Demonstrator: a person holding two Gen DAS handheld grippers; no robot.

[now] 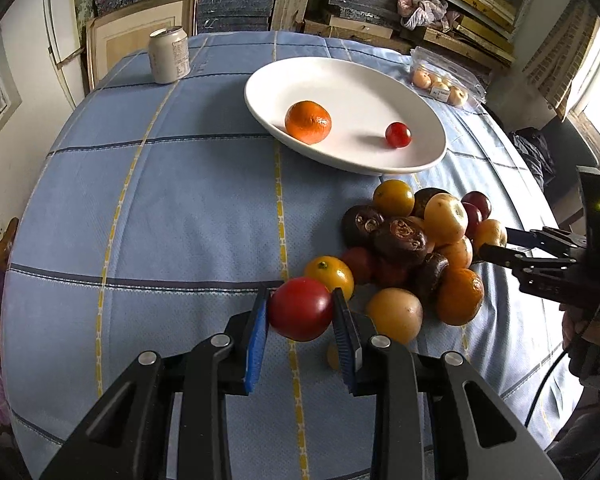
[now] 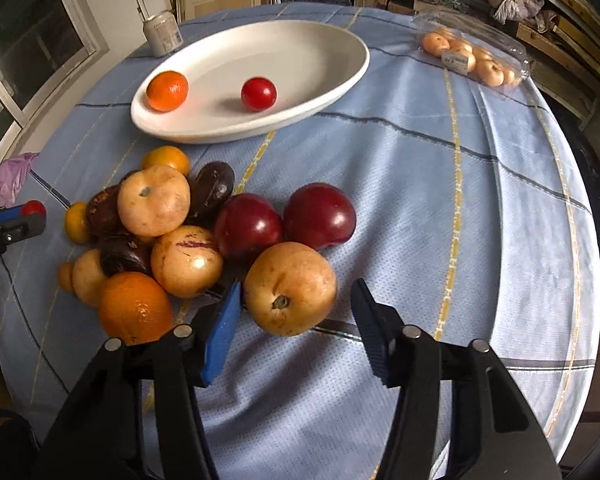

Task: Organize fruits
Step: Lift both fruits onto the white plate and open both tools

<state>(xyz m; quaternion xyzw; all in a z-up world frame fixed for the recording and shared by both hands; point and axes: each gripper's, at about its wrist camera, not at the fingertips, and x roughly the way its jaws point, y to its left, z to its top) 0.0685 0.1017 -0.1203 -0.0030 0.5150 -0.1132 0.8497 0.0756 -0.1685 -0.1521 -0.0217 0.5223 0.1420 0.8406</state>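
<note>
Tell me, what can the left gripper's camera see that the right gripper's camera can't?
Only the left wrist view shows the left gripper up close, shut on a small red tomato, and the hand holding the right gripper. Only the right wrist view shows the right gripper from behind, jaws open around a tan round fruit, plus two dark red plums. Both show the white plate with a tangerine and a cherry tomato, the drink can and the checked tablecloth.

Mixed fruit heap (image 2: 172, 240) on cloth; mandarin (image 1: 308, 122), tomato (image 1: 398, 135) plated.
</note>
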